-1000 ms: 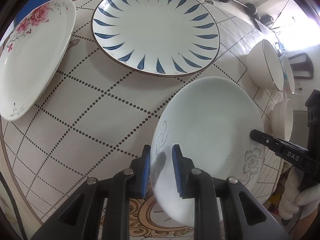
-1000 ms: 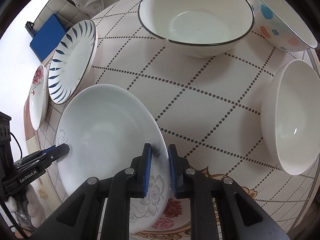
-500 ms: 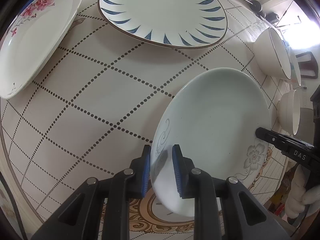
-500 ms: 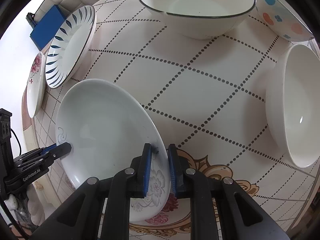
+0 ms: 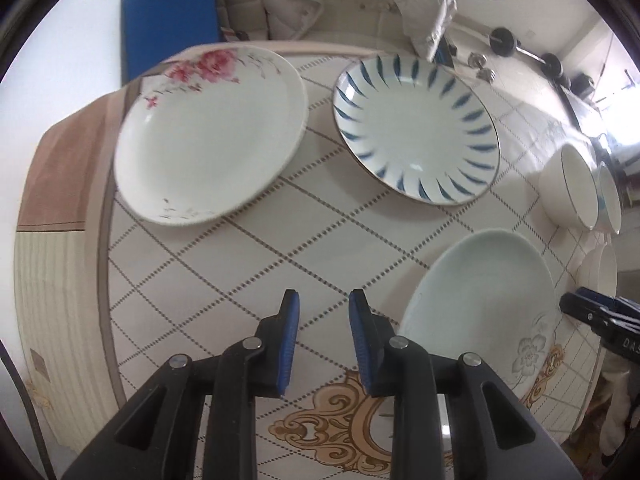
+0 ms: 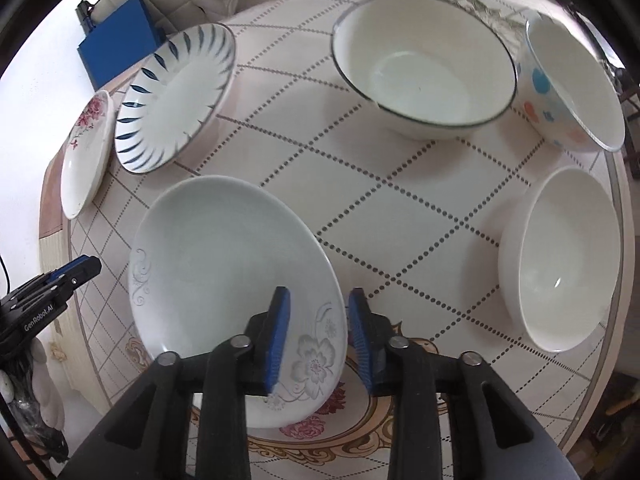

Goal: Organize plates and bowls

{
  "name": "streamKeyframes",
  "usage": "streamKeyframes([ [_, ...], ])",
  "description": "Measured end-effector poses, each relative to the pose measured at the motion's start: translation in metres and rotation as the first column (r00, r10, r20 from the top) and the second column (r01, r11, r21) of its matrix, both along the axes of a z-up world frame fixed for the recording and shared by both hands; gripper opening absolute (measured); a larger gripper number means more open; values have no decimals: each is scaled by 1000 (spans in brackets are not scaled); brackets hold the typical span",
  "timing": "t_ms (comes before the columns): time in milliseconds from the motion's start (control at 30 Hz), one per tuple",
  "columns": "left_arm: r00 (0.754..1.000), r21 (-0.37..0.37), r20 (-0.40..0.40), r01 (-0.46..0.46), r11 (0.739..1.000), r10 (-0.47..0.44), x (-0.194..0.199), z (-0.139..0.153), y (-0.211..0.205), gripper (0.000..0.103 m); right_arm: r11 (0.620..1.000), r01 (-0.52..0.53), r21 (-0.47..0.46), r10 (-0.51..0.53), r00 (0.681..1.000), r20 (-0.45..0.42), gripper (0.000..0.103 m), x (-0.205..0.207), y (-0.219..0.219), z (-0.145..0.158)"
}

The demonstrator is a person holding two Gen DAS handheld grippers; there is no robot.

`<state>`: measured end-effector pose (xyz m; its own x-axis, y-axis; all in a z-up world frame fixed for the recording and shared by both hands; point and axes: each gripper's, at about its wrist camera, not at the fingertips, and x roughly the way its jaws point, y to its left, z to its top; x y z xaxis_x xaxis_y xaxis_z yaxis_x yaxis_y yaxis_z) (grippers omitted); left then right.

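The pale plate point(image 6: 224, 264) looks like glazed ceramic, smooth with a soft sheen and a faint grey flower print. The blue-leaf plate point(image 5: 416, 132) and the rose plate point(image 5: 208, 136) are glossy glazed ware too. The three bowls, dark-rimmed point(image 6: 424, 64), dotted point(image 6: 568, 80) and plain white point(image 6: 560, 260), shine with small highlights. The tablecloth point(image 6: 360, 208) is smooth and printed with a dotted lattice, with a low sheen. Each gripper, left point(image 5: 323, 340) and right point(image 6: 318, 340), is matt black plastic with ribbed blue pads point(image 5: 290, 336) and bright metal pins.

Black claw point(image 5: 323, 332), blue ribbed pads point(image 5: 289, 340)
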<state>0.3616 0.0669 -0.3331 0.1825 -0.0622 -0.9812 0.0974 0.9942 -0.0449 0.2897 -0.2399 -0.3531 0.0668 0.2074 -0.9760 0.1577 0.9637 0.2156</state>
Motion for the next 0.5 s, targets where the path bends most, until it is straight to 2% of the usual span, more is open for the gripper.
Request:
streamKeyframes([
  [33,999,-8,26,-30,1000,30,3,9,10,24,1000,-10,1,10,1000,21,68,5,5,8],
  [100,993,-31,83,-85,996,87,11,27,30,24,999,-26,35,23,997,71,83,13,16,23],
  [200,975,-64,152,-156,986,164,27,46,64,26,994,-53,95,41,991,131,85,33,37,42],
  [267,967,-84,161,-188,979,199,43,50,87,31,986,-90,137,66,983,169,98,53,59,52],
  [367,957,-99,129,-247,964,258,63,42,121,31,975,-162,151,128,969,212,100,87,98,63],
  [500,937,-184,56,-331,926,346,79,24,166,31,948,-262,179,221,950,221,100,142,150,71],
])
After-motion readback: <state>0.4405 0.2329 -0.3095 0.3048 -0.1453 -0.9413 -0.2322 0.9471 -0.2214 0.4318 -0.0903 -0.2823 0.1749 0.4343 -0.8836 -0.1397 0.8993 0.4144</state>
